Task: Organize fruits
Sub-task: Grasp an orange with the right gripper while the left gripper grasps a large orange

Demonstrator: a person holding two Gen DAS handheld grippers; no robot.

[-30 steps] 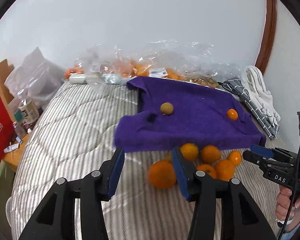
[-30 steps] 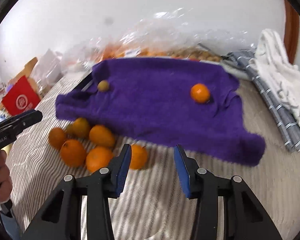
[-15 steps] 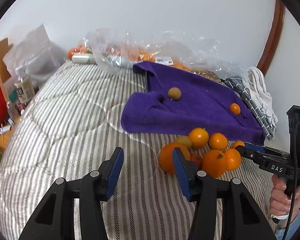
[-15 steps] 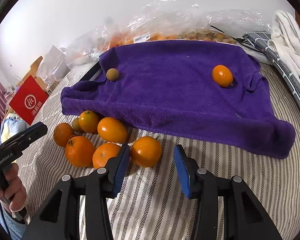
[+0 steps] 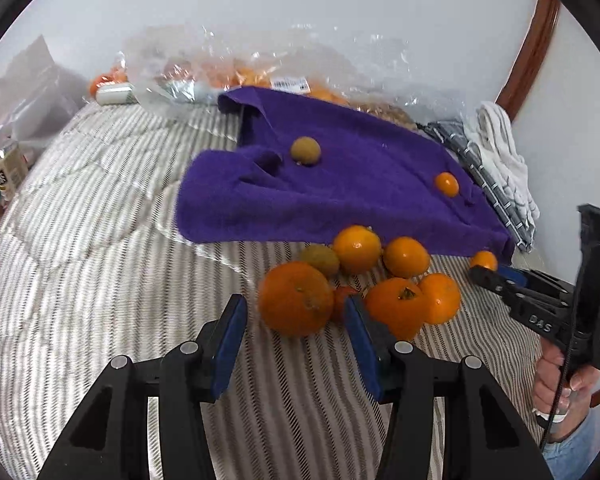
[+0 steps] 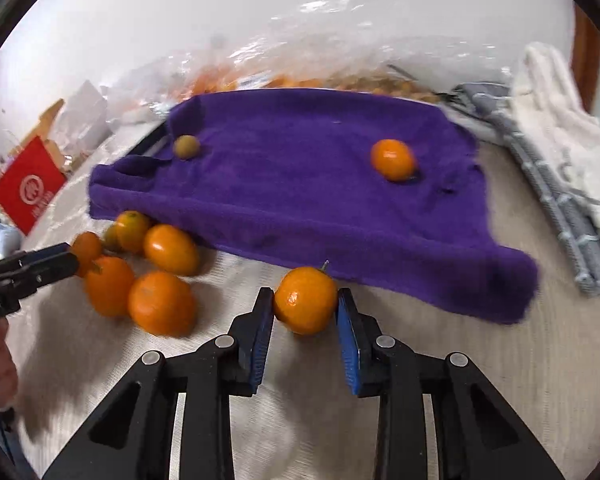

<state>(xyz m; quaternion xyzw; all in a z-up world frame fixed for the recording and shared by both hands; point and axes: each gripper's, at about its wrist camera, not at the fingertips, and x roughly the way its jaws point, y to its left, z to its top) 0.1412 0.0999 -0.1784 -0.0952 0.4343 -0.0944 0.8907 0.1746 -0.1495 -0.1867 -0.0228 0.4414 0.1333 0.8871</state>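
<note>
The right gripper [image 6: 305, 312] has its blue pads pressed against both sides of a stemmed orange [image 6: 306, 300], which sits on the striped bedcover [image 6: 440, 344] just in front of the near edge of the purple towel [image 6: 320, 200]. Half a second ago those jaws stood apart with this orange just inside the left pad; now they have closed onto it.

To the left lies the heap of oranges [image 6: 140, 268], near the tip of the left gripper [image 5: 294, 328]. That gripper's jaws stand moderately apart and hold nothing; the big orange [image 5: 296, 298] of the heap lies just beyond and between its fingertips, not touched as far as I can tell. A second ago the left gripper was higher and the towel filled its view; it has since come down toward the pile.

On the towel, a greenish fruit [image 6: 187, 147] rests far left and a small orange [image 6: 393, 159] far right, both unmoved.
</note>
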